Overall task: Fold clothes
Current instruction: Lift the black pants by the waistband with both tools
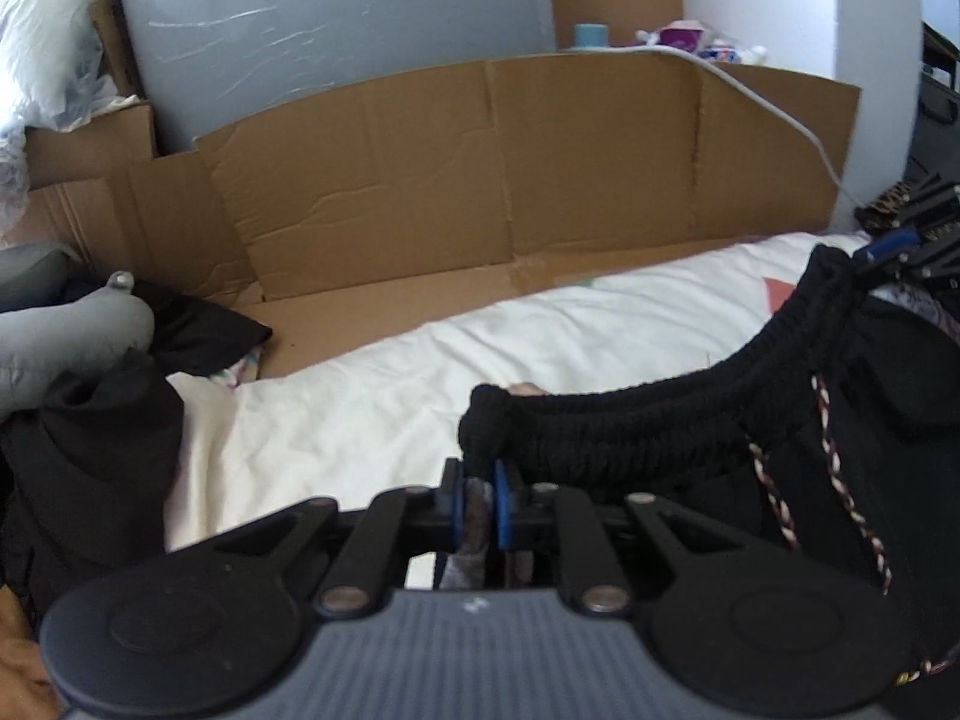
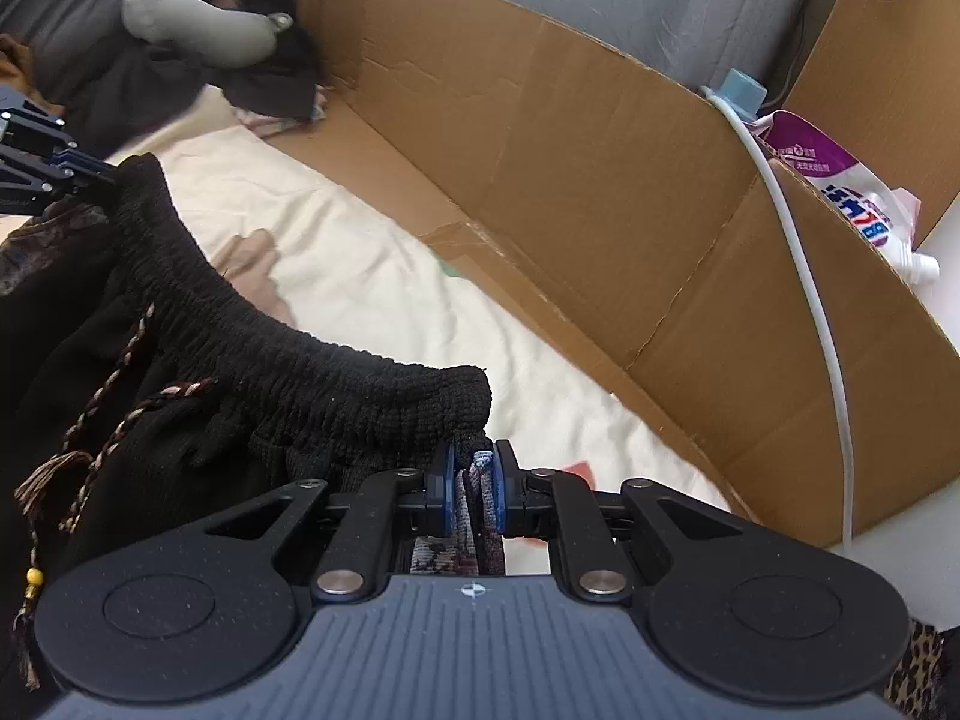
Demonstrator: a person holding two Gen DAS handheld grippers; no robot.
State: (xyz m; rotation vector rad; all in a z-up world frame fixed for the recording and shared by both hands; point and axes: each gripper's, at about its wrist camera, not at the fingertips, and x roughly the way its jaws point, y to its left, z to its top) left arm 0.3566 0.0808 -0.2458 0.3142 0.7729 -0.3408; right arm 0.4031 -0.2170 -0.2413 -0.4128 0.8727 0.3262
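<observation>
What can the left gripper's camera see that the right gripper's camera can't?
Only the left wrist view shows the white wall and a clear plastic bag in the far corner. Only the right wrist view shows the purple and white pouch up close and a yellow bead on the braided cord. Both show the black garment's stretchy waistband pinched at each end by the left gripper and right gripper, the cream sheet, the cardboard and a grey neck pillow.
</observation>
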